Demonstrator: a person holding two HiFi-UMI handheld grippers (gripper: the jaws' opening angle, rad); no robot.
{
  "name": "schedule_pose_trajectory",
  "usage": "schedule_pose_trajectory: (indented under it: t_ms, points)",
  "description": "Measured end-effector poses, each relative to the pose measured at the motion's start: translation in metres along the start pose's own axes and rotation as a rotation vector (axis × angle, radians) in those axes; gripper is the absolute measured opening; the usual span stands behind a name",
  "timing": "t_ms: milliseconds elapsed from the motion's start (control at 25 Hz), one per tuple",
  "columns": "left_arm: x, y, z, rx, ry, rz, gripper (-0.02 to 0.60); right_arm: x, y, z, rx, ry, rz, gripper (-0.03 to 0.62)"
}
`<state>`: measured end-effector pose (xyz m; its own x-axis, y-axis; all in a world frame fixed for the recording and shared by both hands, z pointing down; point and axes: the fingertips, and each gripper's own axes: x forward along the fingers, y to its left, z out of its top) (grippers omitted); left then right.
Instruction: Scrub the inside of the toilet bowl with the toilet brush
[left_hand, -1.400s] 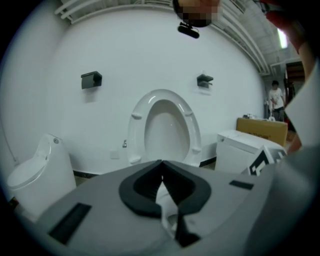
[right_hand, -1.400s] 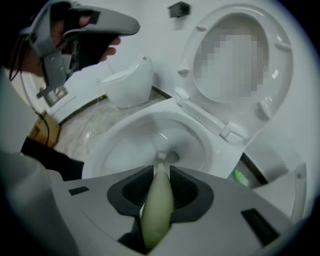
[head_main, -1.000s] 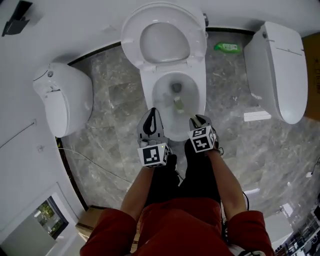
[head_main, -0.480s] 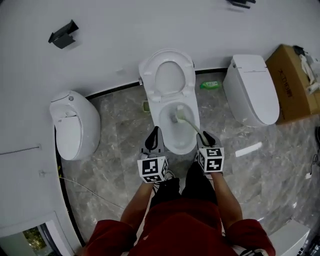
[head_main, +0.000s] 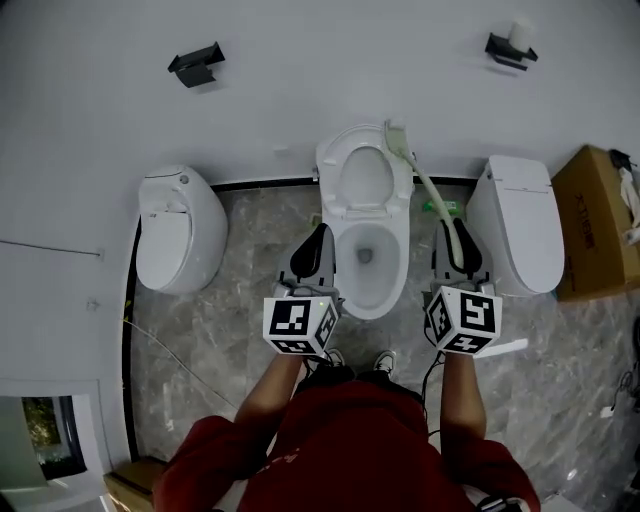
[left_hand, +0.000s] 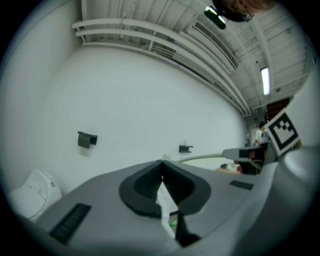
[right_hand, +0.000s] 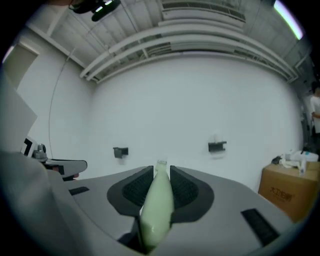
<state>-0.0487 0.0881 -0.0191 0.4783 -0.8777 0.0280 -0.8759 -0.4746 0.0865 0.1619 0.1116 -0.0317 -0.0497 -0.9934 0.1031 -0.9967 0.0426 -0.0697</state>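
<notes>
Head view, left to right: a rounded white toilet (head_main: 175, 228), lid down, stands by the left wall. The left gripper (head_main: 318, 238) hangs over the grey marble floor (head_main: 235, 310) just left of the open toilet bowl (head_main: 372, 290), whose raised lid (head_main: 365, 172) leans on the back wall. The right gripper (head_main: 452, 230) is just right of the bowl; beyond it are a closed toilet (head_main: 522, 225) and a cardboard box (head_main: 600, 215). The toilet brush (head_main: 422, 178) is out of the bowl: its pale green handle runs from the right gripper up and leftward, bristle head at the wall beside the raised lid. A green bottle (head_main: 442, 208) lies on the floor behind the handle, partly crossed by it. Only the gripper views settle the jaws. The left gripper view shows the pads meeting tip to tip, with nothing gripped that I can make out. The right gripper view shows the jaws clamped on the brush handle, which fills the gap. Two black wall brackets (head_main: 195, 62) are mounted high; the head view alone shows a white roll (head_main: 519, 31) on the right one.
</notes>
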Motion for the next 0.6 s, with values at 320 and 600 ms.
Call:
schedule_pose_trajectory:
  t_ms: [320,600]
  points:
    - [-0.022,-0.020,0.089,0.176,-0.266,0.046,0.000,-0.032,-0.002,0.091,-0.270,-0.327,-0.144,0.101]
    - [-0.024,-0.005,0.101,0.196,-0.292,0.065,0.000,-0.025,0.018,0.091,-0.274,-0.343,-0.119,0.100]
